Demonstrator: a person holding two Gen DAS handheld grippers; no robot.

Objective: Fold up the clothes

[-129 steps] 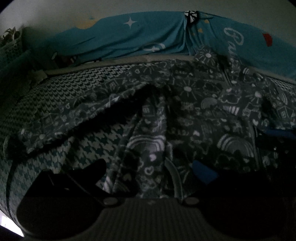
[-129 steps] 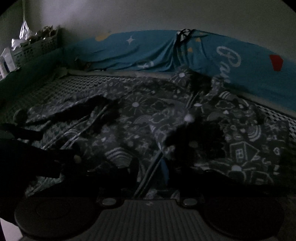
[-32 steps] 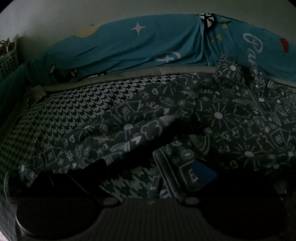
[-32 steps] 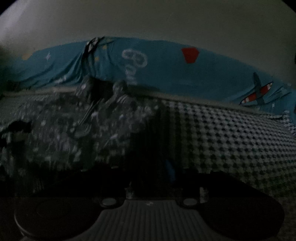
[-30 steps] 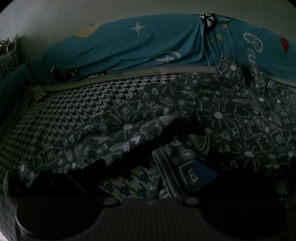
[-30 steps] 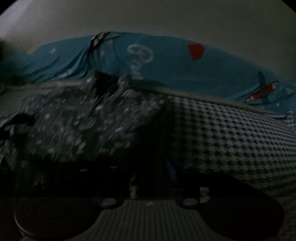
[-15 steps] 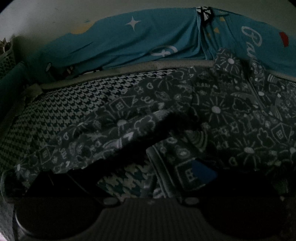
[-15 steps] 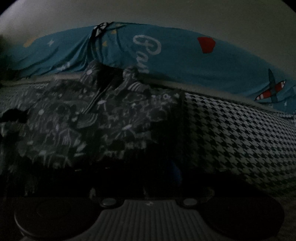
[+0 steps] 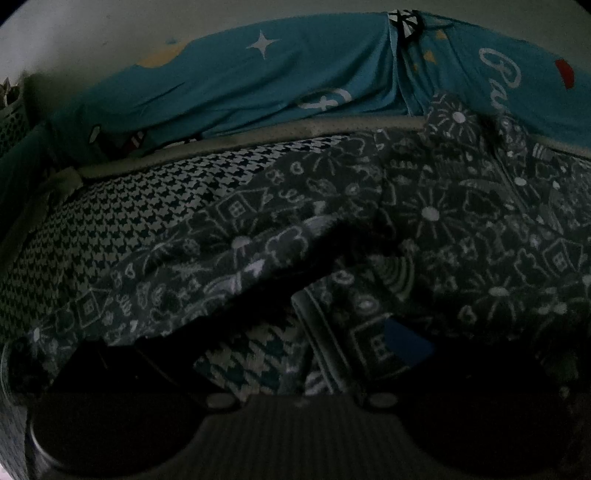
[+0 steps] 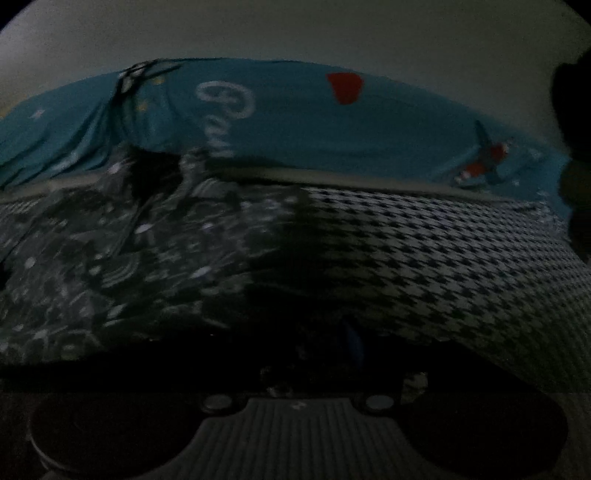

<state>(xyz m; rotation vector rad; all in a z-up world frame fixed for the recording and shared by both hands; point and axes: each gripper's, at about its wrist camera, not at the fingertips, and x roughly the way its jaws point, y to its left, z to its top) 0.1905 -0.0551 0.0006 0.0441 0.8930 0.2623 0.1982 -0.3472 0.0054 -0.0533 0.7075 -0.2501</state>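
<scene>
Two grippers to tell of, both in very dim light.

Starting with the left gripper (image 9: 277, 343): standing wide open, with one dark finger (image 9: 125, 365) low on the left and the blue pad (image 9: 406, 347) of the other low on the right. Between these two, lying loose and not pinched, a hemmed edge of the shirt (image 9: 424, 221). Just beside that edge, a small bare patch of the houndstooth cover (image 9: 129, 221).

For the right gripper (image 10: 295, 354): cannot tell whether open or closed, nor whether any cloth is held. Almost black there, with only a faint blue pad (image 10: 351, 343) to make out.

Further out, in the left wrist view: the shirt spread flat on the houndstooth cover, dark grey with white drawings of houses, flowers and rainbows. One sleeve reaching to the lower left, the collar at the far side.

In the right wrist view: the same shirt (image 10: 110, 266), blurred, filling the left half. To the right of it, only the houndstooth cover (image 10: 443, 266).

Behind all this, along the far edge of the cover, a pale edging strip (image 9: 258, 140). Then a teal cloth (image 9: 277, 81) with a white star, white handwriting and a red patch. Above it, a pale wall (image 10: 295, 33).
</scene>
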